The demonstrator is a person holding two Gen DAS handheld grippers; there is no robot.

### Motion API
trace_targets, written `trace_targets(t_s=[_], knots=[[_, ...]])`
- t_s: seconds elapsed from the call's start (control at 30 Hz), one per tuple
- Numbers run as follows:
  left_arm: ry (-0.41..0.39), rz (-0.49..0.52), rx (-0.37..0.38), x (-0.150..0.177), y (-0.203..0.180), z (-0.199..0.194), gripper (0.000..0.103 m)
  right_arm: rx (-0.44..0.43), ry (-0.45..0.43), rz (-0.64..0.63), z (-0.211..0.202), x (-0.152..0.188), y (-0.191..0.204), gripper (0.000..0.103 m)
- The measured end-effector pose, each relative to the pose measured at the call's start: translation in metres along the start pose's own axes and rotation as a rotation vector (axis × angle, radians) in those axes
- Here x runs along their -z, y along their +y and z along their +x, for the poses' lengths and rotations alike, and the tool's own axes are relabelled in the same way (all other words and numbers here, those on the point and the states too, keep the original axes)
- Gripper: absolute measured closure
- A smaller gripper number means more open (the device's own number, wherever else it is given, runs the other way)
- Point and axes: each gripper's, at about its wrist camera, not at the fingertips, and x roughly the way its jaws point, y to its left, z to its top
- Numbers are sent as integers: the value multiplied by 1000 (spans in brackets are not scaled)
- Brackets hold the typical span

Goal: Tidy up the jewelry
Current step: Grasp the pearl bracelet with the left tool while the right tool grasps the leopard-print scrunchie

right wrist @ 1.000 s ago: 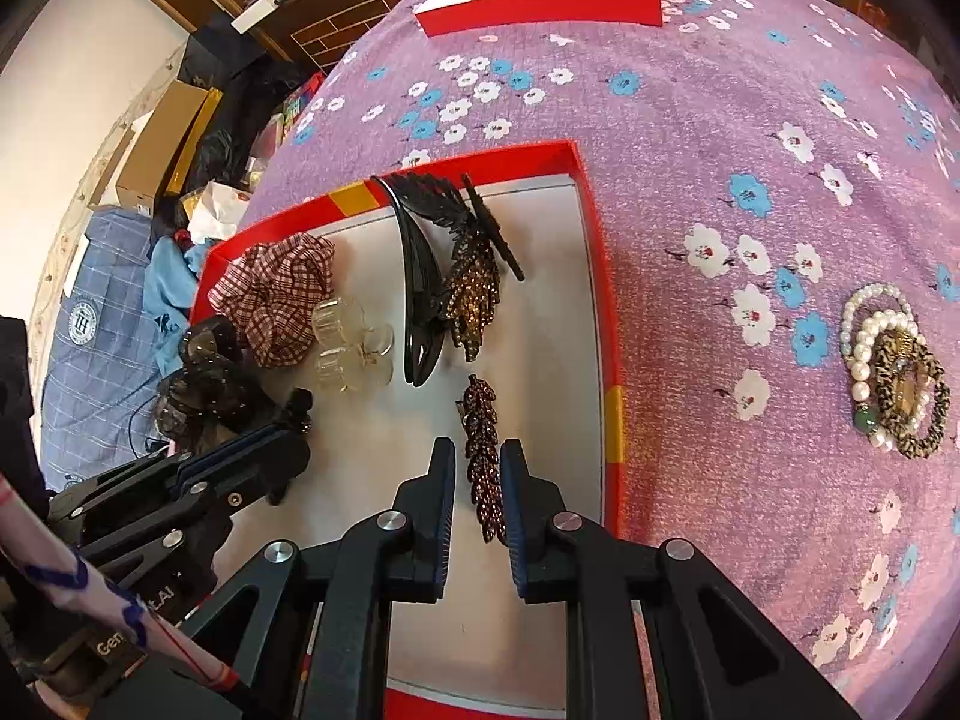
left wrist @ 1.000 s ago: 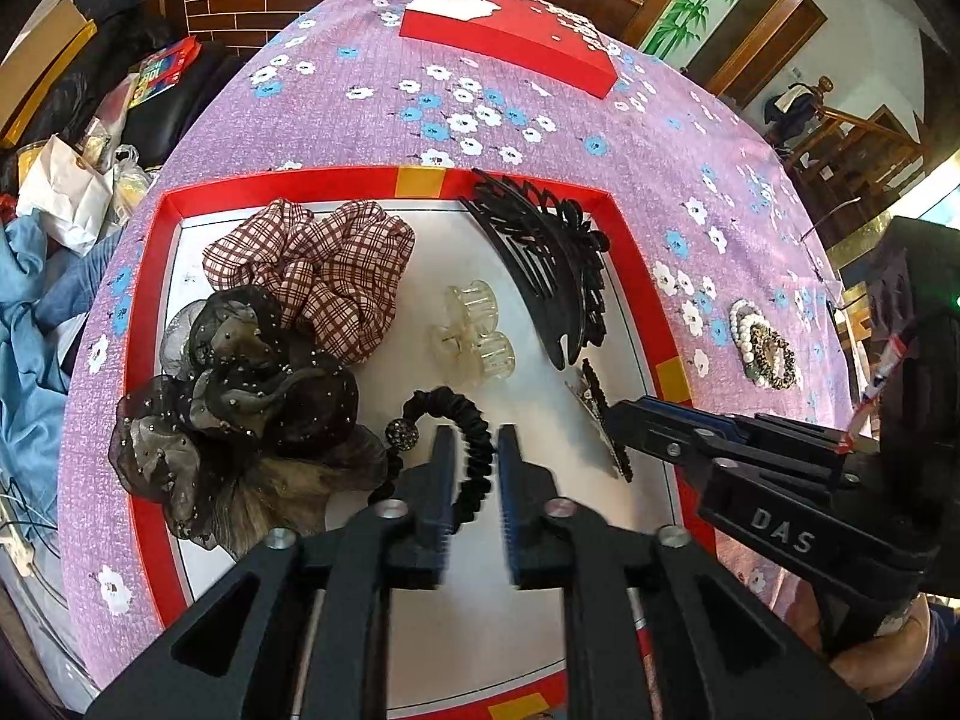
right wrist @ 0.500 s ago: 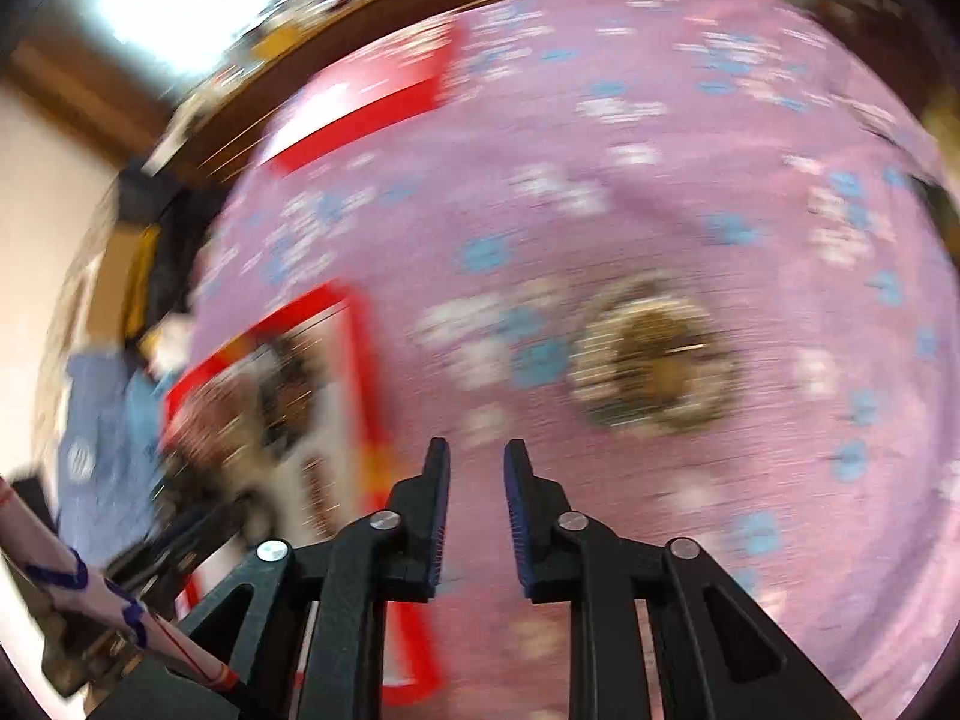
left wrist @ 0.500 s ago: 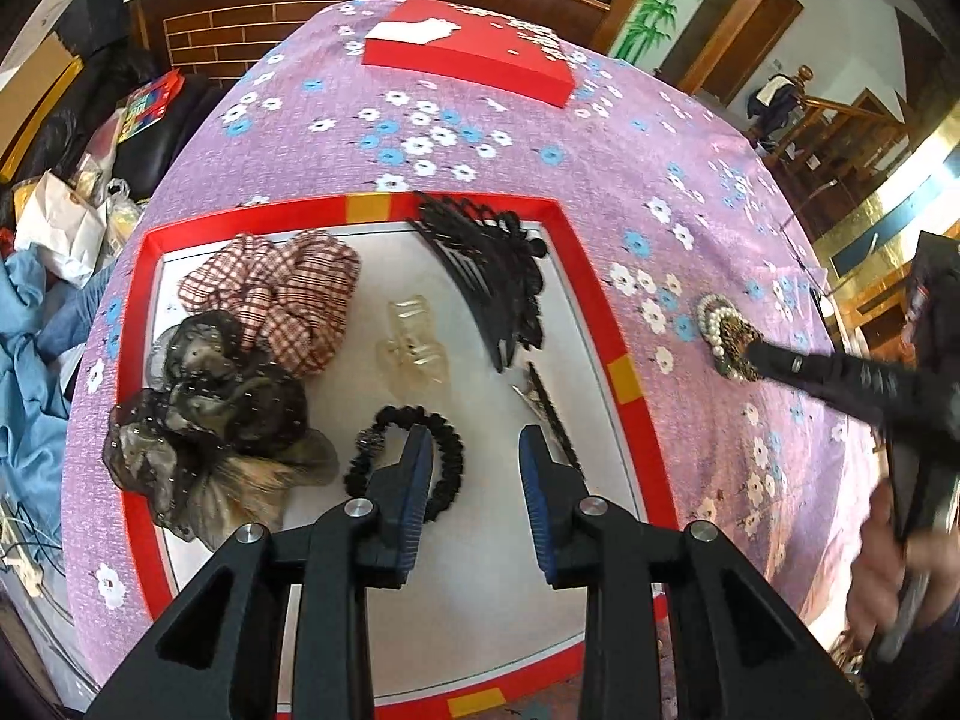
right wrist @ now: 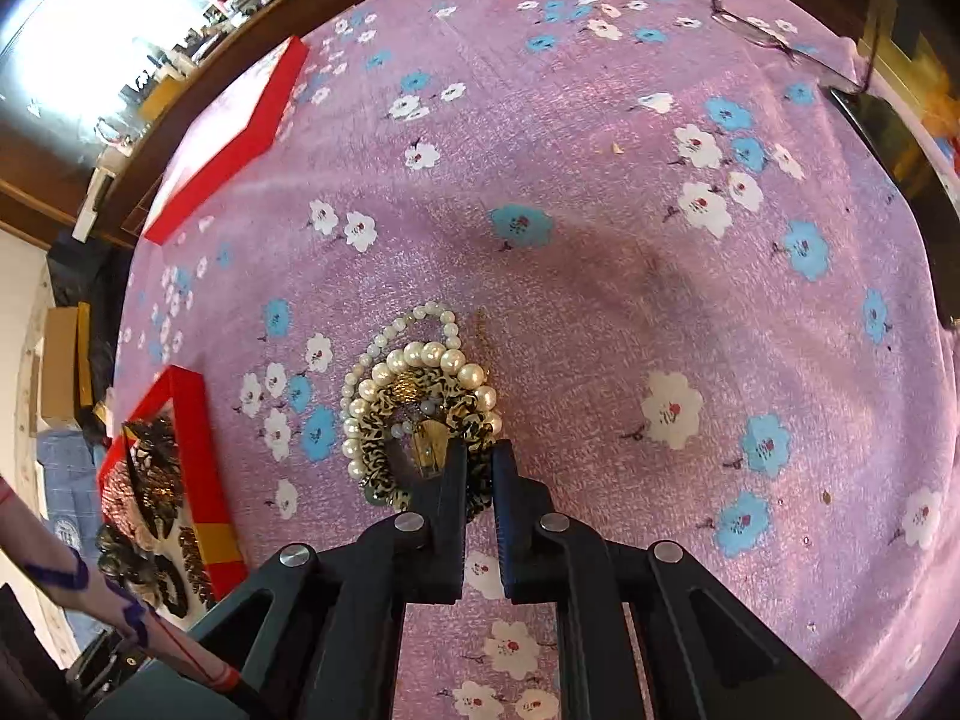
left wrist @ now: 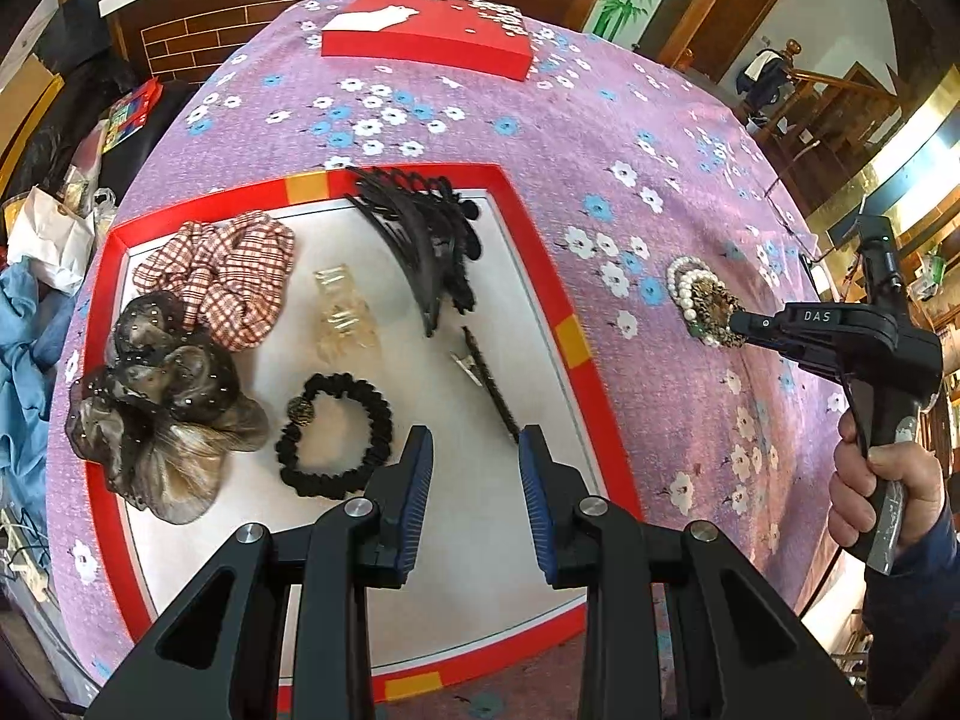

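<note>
A pile of pearl bracelets and a leopard-print scrunchie (right wrist: 414,402) lies on the purple flowered cloth; it also shows in the left wrist view (left wrist: 702,300). My right gripper (right wrist: 478,455) is at the pile's near edge, jaws almost closed with a narrow gap; whether it grips anything is unclear. In the left wrist view it (left wrist: 741,324) touches the pile. My left gripper (left wrist: 474,450) is open and empty above the red-rimmed white tray (left wrist: 570,336). The tray holds a black scrunchie (left wrist: 336,438), a brown hair clip (left wrist: 489,384), a black claw clip (left wrist: 426,240), a clear clip (left wrist: 342,318), a plaid scrunchie (left wrist: 228,276) and a sheer black scrunchie (left wrist: 162,396).
A red box lid (left wrist: 426,33) lies at the table's far side, also seen in the right wrist view (right wrist: 234,132). Bags and clutter (left wrist: 42,228) sit beyond the table's left edge. A dark object (right wrist: 888,138) lies at the far right of the cloth.
My right gripper left the tray and swung right to the bracelet pile on the cloth. My left gripper opened wider and drew back above the tray.
</note>
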Motion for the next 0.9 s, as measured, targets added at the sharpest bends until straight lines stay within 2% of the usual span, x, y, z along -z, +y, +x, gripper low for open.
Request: trace_targets(t_s=[0.2,0.57,0.73,0.9], knots=[[10,27,19,-3,-22,5,75,-18,-19,12,-28,16,-23,95],[70,136,96,-17,-99,33,75,74,-1,51,-61,64,-92,95],[128,129,130,-39,-126,63,75,80,19,83,-62,79,-118,94],[175,85,125,-66,-141,99,75,100,-3,21,-64,88,-116,94]])
